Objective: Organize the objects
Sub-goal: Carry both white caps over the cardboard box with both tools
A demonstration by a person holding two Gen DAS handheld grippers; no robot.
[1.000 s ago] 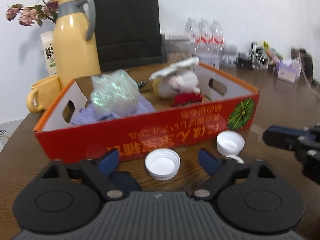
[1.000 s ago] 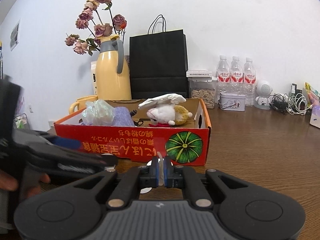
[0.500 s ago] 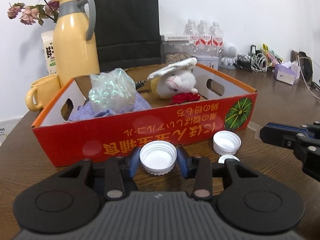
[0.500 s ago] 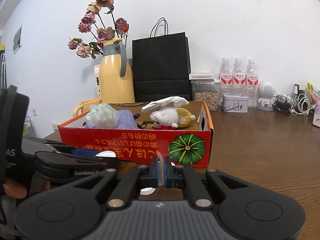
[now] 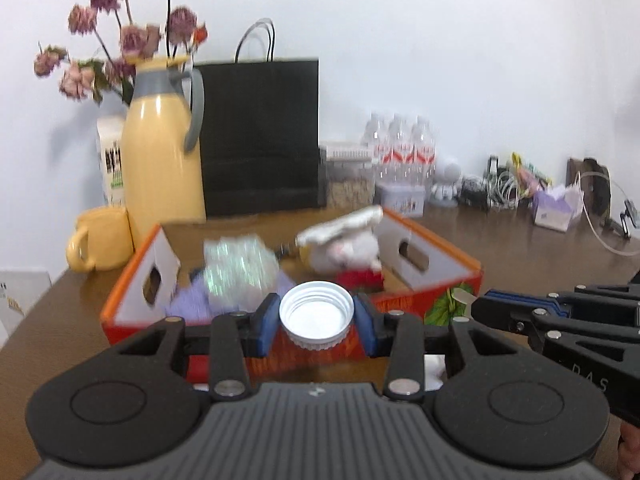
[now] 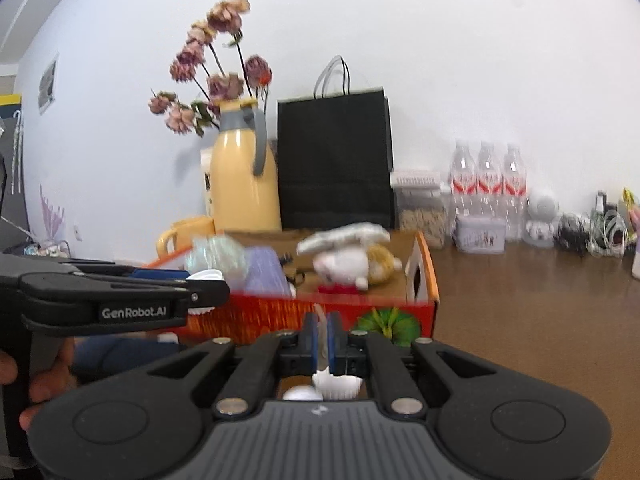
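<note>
White bottle cap is sitting open side up between my left gripper's blue pads, which are pressing on its sides; I am holding it in the air just in front of the red cardboard box's near wall. My right gripper is staying at the box's front with its jaws closed on a thin clear sliver that I cannot identify. Two more white caps are lying on the wooden table under that gripper. Inside the box I am seeing a plush toy, a crinkled plastic bundle and a purple cloth.
</note>
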